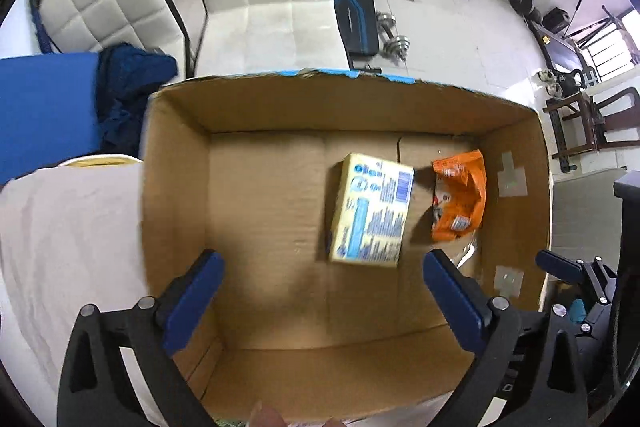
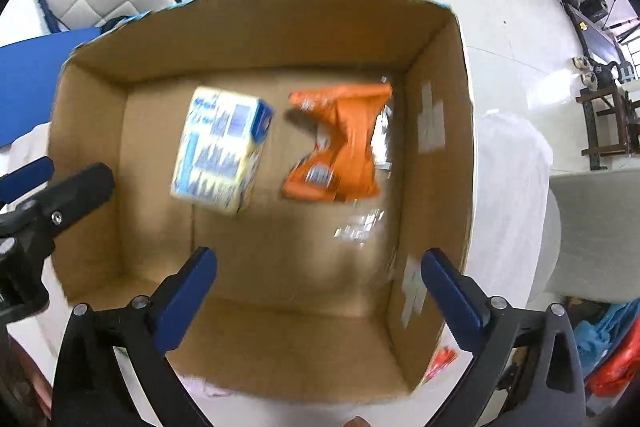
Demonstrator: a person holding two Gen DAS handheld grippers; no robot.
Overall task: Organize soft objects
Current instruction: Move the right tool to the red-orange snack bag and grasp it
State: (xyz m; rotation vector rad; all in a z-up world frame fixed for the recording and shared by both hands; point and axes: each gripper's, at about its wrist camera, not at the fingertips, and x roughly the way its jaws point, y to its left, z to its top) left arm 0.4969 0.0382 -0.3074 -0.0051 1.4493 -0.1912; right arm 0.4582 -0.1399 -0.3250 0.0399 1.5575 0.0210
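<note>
From my left gripper [image 1: 322,297] I look straight down into an open cardboard box [image 1: 256,211]; its blue jaws stand spread wide with nothing between them. A white cloth [image 1: 68,227] lies outside the box at nine o'clock. On the box floor, a pale yellow carton with blue print [image 1: 370,211] sits just right of centre, and an orange packet [image 1: 460,197] lies close beside it at three o'clock, near the right wall. My right gripper [image 2: 318,293] also hangs over the box, jaws fully apart and empty. In its view the carton is at ten o'clock and the orange packet at one o'clock, both blurred. Some crinkled clear plastic [image 2: 360,227] shows below the packet.
</note>
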